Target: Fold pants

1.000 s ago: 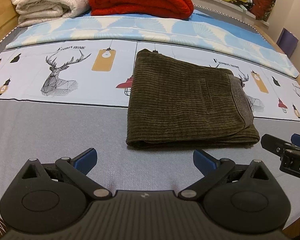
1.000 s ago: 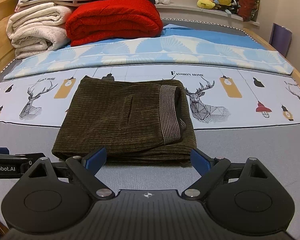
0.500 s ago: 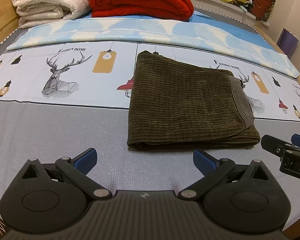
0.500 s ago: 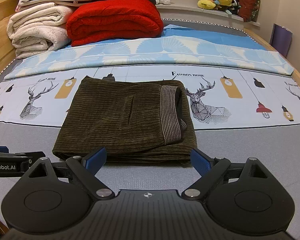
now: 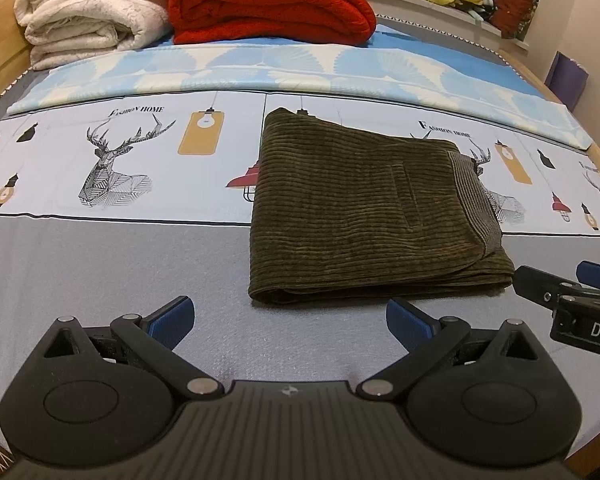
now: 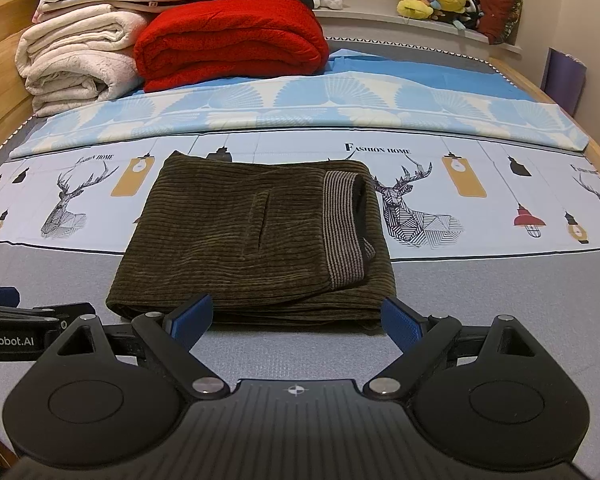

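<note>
Left gripper [image 5: 288, 316] and right gripper [image 6: 296, 316] hover level, spread wide and empty, before folded pants [image 6: 252, 236].

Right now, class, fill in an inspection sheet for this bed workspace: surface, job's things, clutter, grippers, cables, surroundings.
Surface: bed sheet, grey in front, deer and lamp print behind.
Job's things: olive corduroy pants folded into a flat rectangle, striped waistband on top at its right.
Clutter: red blanket and white blankets stacked at the far end.
Grippers: left gripper open, empty; right gripper open, empty, just short of the pants' near edge.
Cables: nothing seen.
Surroundings: plush toys on the window ledge; wooden bed frame.
</note>
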